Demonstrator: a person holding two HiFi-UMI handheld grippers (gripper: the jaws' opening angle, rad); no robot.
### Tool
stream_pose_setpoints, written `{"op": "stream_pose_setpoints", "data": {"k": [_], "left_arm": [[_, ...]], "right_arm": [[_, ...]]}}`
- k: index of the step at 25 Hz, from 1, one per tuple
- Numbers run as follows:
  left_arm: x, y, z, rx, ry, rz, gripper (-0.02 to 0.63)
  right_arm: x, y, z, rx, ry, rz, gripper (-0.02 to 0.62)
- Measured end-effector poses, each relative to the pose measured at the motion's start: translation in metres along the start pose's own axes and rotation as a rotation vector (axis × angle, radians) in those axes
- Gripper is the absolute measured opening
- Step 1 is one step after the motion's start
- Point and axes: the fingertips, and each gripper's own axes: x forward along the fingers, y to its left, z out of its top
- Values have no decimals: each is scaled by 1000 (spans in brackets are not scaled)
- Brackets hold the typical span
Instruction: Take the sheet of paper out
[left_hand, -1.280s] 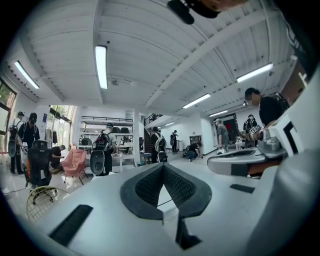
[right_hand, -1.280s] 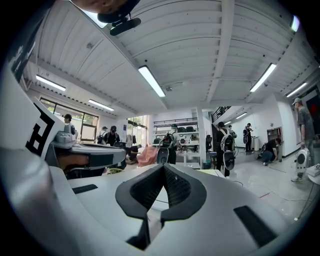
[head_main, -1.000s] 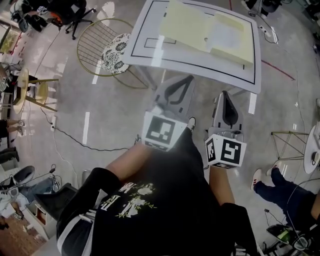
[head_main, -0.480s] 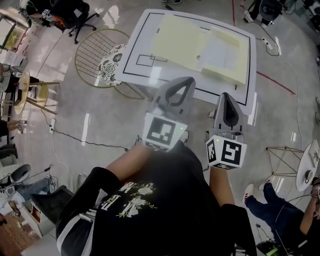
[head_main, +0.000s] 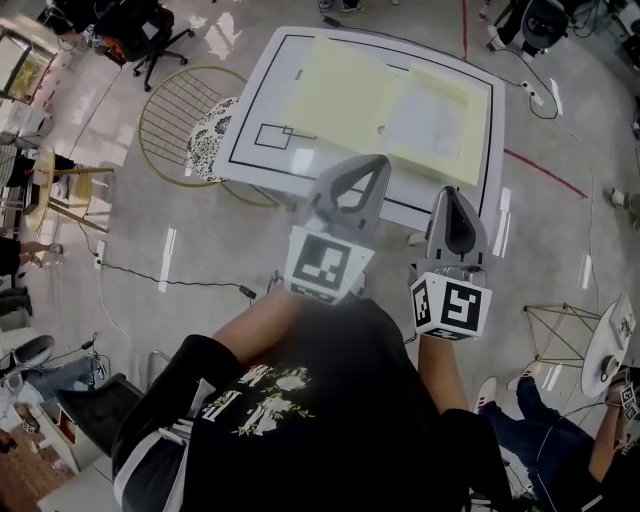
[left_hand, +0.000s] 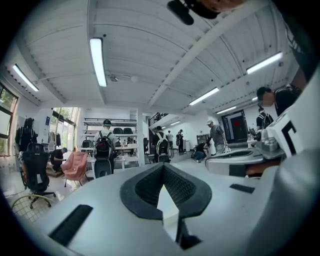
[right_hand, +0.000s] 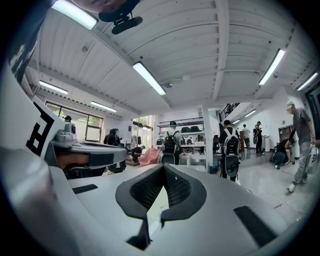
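A pale yellow folder (head_main: 340, 85) lies open on the white table (head_main: 262, 95), inside a black outline. A paler sheet of paper (head_main: 428, 115) rests on its right half. In the head view my left gripper (head_main: 374, 162) hangs over the table's near edge, jaws shut and empty. My right gripper (head_main: 449, 192) is beside it, just short of that edge, also shut and empty. Both point level toward the table. The left gripper view shows the left gripper (left_hand: 163, 169) with its tips met, and the right gripper view shows the right gripper (right_hand: 164, 168) the same; the table is hidden in both.
A gold wire chair (head_main: 180, 115) with a patterned cushion stands at the table's left side. A cable (head_main: 170, 285) runs over the floor at the left. A person's legs (head_main: 545, 430) and a small round table (head_main: 610, 345) are at the right. People stand far back in the room.
Both grippers and the person have moved toward the table; it sits lower and more fully in the head view, and the left jaw tips now overlap its near edge.
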Motion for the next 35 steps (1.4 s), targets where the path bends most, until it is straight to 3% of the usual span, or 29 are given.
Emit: {"op": "stream_pose_setpoints", "data": {"k": [18,35], "left_arm": [[34,9,-7,-13,9,18,0],[142,88,-40,-55,85,-3,0]], "right_arm": [[22,-28,-9,9,23,-14,-2],[150,-54,-36,32,106,-29,-2]]}}
